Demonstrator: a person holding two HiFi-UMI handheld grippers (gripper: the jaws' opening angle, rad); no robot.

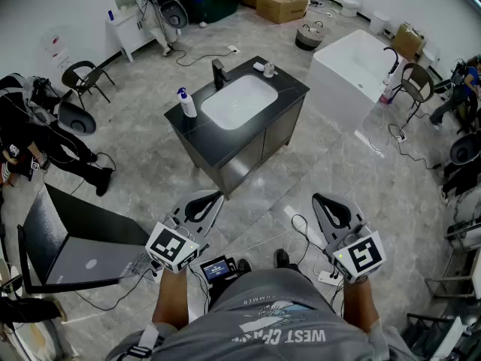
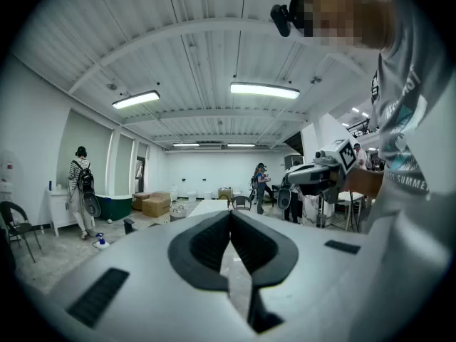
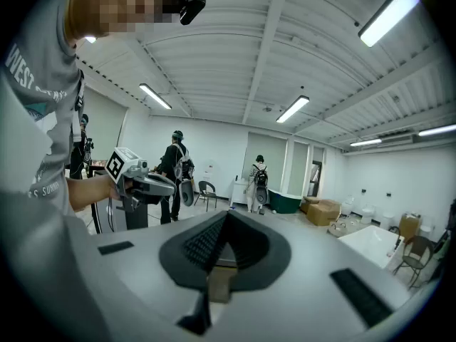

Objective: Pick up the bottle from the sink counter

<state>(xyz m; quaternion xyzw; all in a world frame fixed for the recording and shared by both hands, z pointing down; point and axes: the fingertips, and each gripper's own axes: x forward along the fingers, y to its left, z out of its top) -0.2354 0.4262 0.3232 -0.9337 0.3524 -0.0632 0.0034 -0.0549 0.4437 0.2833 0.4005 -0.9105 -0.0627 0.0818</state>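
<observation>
A white bottle with a blue pump top stands at the left end of the black sink counter, left of the white basin and the black tap. Both grippers hang low near my body, well short of the counter. My left gripper is shut and holds nothing. My right gripper is shut too, also with nothing in it. In the left gripper view the jaws meet at the tip, and the bottle shows small at far left. The right gripper view shows its jaws closed.
A white bathtub stands right of the counter, with cardboard boxes behind. A black open case lies on the floor at my left. Cables run over the grey floor. Chairs and people stand along the room's sides.
</observation>
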